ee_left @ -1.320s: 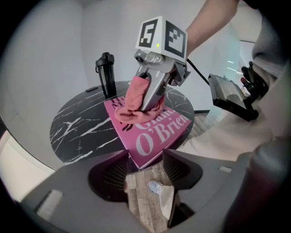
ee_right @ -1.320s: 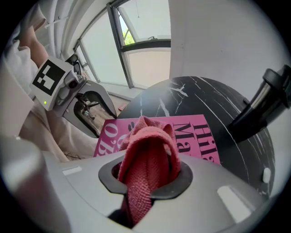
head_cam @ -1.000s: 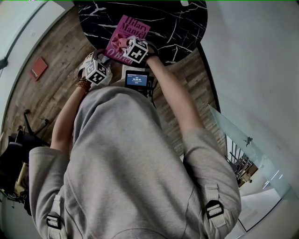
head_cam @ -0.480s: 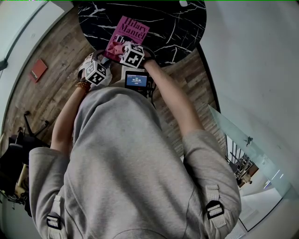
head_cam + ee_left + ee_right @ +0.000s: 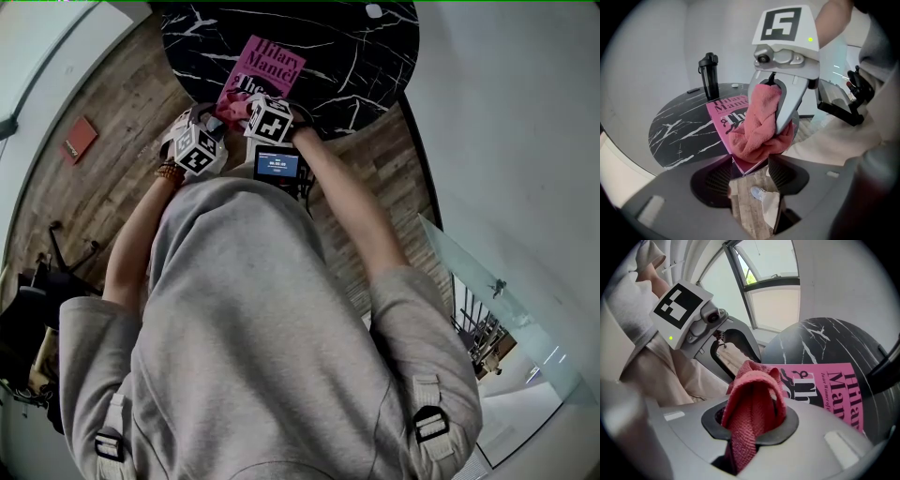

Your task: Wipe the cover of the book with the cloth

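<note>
At the near edge of the book [image 5: 274, 58], mid-wipe with cloth [image 5: 751, 380] clamped in right gripper [image 5: 757, 405], left gripper [image 5: 750, 177] gaping beside (next: sweep toward its far edge).

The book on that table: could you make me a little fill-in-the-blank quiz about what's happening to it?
The right gripper has its jaws shut on a pink-red ____.
The cloth rests on the cover of a pink ____.
The book lies on a round ____.
The table is black with ____ veins.
Missing words: cloth; book; table; white.
</note>
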A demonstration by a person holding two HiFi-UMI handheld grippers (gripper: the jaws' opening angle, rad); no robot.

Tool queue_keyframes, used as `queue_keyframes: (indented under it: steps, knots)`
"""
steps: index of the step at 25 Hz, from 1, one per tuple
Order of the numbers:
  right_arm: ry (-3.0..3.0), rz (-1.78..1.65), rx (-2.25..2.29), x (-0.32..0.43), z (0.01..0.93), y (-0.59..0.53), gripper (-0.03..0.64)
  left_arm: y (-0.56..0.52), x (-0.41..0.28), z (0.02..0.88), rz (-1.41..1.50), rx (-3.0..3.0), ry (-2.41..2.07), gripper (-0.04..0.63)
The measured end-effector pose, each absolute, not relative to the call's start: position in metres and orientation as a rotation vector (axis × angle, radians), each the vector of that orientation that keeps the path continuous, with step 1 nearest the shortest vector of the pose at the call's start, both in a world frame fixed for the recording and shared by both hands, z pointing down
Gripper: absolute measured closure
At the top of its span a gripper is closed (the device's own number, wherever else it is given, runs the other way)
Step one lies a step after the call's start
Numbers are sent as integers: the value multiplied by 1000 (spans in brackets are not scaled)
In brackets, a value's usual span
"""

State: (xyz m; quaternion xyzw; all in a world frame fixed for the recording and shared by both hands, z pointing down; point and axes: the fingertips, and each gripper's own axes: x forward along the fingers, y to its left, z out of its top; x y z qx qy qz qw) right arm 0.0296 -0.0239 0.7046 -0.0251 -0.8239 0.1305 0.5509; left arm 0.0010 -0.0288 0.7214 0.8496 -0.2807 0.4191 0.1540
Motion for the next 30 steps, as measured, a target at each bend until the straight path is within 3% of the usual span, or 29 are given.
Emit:
queue_keyframes:
  steps: [5, 15, 30]
  knots:
    - [-1968, 393, -148, 27, 693, -37, 512, -26, 3, 718, 1171, 2428, -783, 362]
    - [-2049, 300, 315, 45, 679, -210, 509, -21, -1, 716, 1156, 2421, -786, 425]
    - [-1958, 304, 381, 41, 705, -210, 522, -22, -1, 720, 1183, 2426, -748, 431]
